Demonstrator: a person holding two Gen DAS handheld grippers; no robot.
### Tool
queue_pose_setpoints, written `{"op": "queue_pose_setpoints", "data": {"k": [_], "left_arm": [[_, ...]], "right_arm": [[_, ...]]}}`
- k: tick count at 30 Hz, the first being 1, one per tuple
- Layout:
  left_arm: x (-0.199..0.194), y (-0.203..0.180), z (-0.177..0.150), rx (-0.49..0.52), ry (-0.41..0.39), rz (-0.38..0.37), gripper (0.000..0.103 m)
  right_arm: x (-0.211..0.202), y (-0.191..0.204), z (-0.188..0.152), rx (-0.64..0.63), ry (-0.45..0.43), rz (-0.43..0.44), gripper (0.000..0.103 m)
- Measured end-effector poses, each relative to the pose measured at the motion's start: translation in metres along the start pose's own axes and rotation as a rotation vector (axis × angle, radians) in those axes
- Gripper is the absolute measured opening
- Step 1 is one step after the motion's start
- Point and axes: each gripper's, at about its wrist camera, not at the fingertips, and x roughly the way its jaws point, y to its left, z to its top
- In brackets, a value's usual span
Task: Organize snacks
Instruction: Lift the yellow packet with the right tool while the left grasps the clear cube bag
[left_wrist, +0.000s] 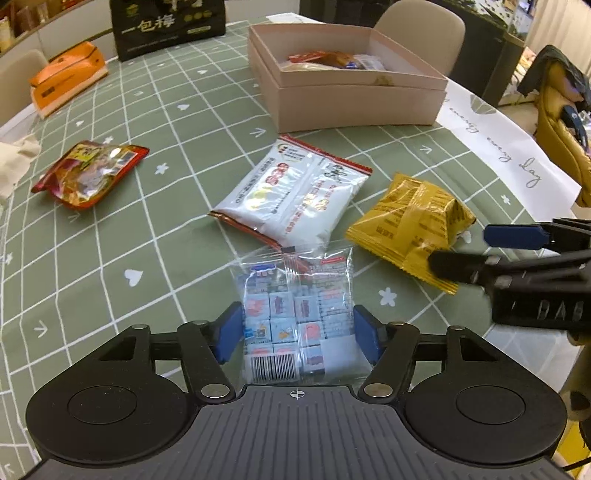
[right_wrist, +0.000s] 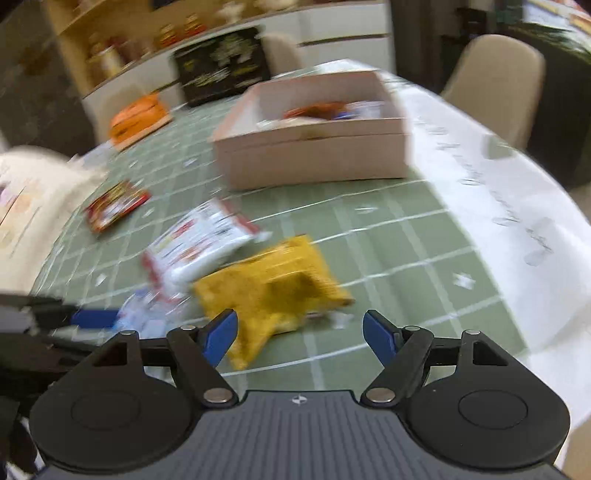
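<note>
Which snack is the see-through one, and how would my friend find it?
Start at the pink box on the green checked table, then come toward the camera past the white packet. The clear bag sits between the left hand-held gripper's fingers; only it shows little square candies inside.
</note>
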Motion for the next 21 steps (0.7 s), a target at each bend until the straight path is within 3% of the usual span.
{"op": "queue_pose_setpoints", "data": {"k": [3,8,10,16,21], "left_arm": [[-0.001,0.004,-0.001,-0.011,0.005,0.003,0.069],[-0.002,0.006,-0.002,-0.014,0.003,0.004,0.069],[-0.002,0.005,-0.002,-0.014,0.003,0.004,0.069],[-0.002,0.005,-0.002,-0.012,0.002,0.004,0.07],[-0.002,0.006,-0.002,-0.007,0.002,0.003,0.07]], "right_arm": [[0.008,0.012,0.001,-0.079,0.037,0.009,0.076],[0.01,0.004,0.006,-0.128,-0.003,-0.241,0.076],[0.006,-0.002,0.01,-0.13,-0.029,-0.286,0.076],[0.009,-0.011,0.025,0.033,0.006,-0.012,0.076],[0.051,0.01,0.04,0.023,0.042,-0.09,0.078]]}}
